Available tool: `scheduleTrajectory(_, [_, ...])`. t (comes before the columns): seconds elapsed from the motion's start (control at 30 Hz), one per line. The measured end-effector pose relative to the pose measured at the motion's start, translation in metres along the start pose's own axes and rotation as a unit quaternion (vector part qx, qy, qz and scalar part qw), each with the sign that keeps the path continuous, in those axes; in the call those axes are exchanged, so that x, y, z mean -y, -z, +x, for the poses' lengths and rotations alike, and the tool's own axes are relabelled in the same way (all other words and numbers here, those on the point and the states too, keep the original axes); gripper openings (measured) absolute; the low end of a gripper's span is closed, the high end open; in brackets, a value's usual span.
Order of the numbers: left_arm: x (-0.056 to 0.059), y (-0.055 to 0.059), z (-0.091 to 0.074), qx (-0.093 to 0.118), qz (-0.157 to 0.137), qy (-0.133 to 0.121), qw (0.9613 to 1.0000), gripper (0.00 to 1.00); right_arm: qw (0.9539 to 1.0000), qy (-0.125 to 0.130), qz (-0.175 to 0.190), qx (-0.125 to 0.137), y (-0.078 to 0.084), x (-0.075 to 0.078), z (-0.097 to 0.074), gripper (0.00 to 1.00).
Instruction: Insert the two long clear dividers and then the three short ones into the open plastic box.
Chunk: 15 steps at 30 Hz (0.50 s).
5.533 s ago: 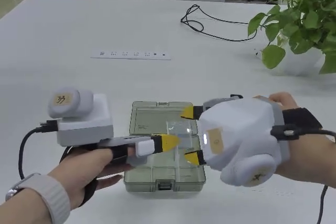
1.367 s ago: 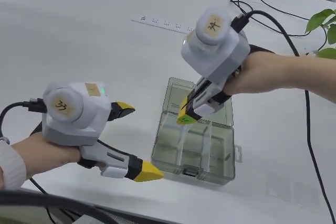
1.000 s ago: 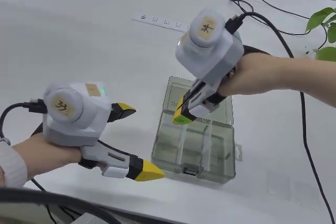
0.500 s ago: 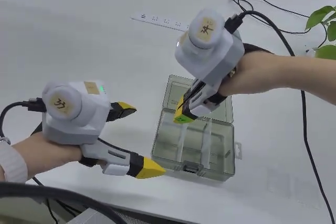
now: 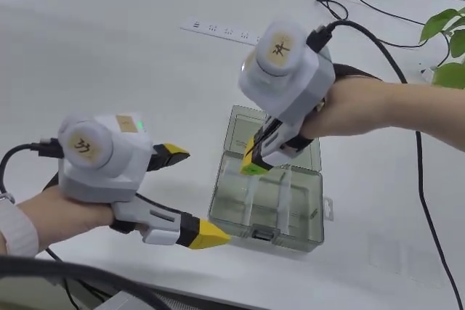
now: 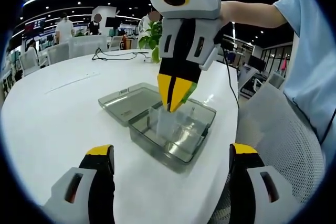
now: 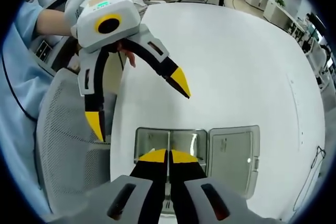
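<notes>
The white surface (image 5: 109,49) ends in a near edge that runs just in front of the smoky clear plastic box (image 5: 232,221). That leaves little room on the near side and wide bare room to the left and beyond. Nearest, the left hand-held gripper (image 5: 192,194) hangs by that edge, just left of the box, its yellow-tipped jaws spread wide with nothing between them. In the left gripper view those jaws frame the box (image 6: 152,145) from either side. The box sits with its flat lid (image 5: 238,125) folded back on the far side, resting on the surface. Over the far part of the box the right hand-held gripper (image 5: 251,165) points steeply down, jaws pressed together on the top edge of a clear divider (image 5: 251,197) that stands inside the box. In the right gripper view the divider (image 7: 168,141) is edge-on, a thin line running away from the closed tips. A second clear strip (image 5: 283,195) stands beside it in the box. Farther off lie a white power strip (image 5: 221,32) and a loose black cable (image 5: 349,6) — and at the right edge, green plant leaves (image 5: 447,49).
</notes>
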<state>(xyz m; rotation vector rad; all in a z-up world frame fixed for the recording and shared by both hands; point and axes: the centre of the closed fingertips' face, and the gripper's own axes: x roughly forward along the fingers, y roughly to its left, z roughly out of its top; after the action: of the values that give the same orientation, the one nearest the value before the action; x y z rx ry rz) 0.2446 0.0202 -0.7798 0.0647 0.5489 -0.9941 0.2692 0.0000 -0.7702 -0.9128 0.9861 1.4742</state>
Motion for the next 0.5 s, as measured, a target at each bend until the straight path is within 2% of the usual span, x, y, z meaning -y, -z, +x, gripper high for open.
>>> scheduleTrajectory(0.2, [0.0, 0.0, -0.002, 0.002, -0.002, -0.001, 1.0, 0.92, 0.9999, 0.006, -0.007, -0.005, 0.002, -0.001, 0.008, 0.01])
scheduleTrajectory(0.5, [0.001, 0.002, -0.003, -0.001, -0.004, -0.001, 1.0, 0.92, 0.9999, 0.011, 0.006, -0.001, 0.004, -0.002, 0.015, 0.01])
